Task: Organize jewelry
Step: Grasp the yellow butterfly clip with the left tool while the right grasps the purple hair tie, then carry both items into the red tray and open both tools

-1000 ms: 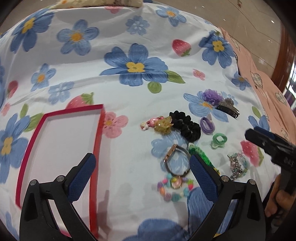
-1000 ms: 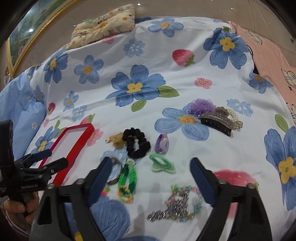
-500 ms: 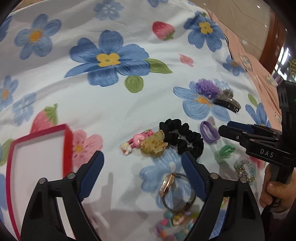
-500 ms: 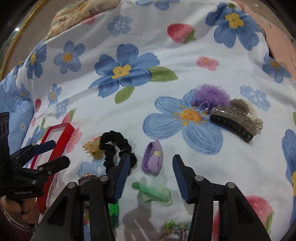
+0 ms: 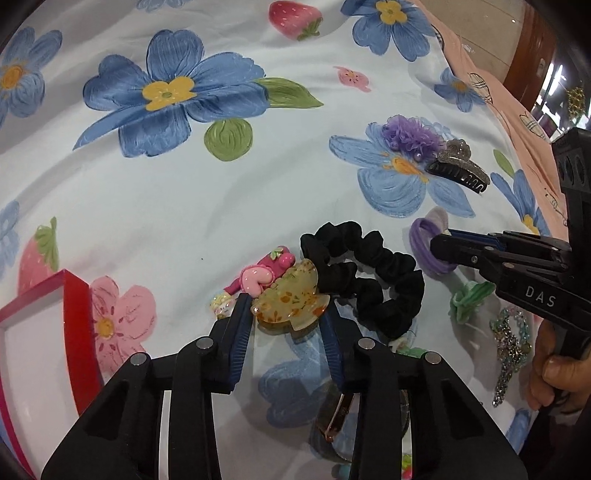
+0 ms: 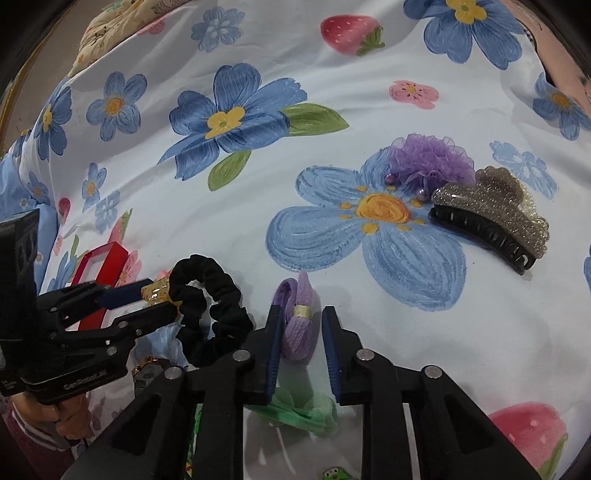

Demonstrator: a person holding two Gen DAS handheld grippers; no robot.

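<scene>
A white bedsheet (image 5: 207, 206) printed with big blue flowers, pink blossoms and red strawberries covers nearly the whole of both views, lying in soft creases. At one to two o'clock in the left wrist view a pink cloth (image 5: 491, 92) with small line drawings lies against the sheet's edge, with glossy beige floor (image 5: 491, 22) and a brown wooden piece (image 5: 528, 55) beyond it. At eleven o'clock in the right wrist view a folded cream cloth with a small pattern (image 6: 110, 33) sits at the sheet's far edge, and a thin gilt frame edge (image 6: 26, 81) curves along the ten o'clock border
</scene>
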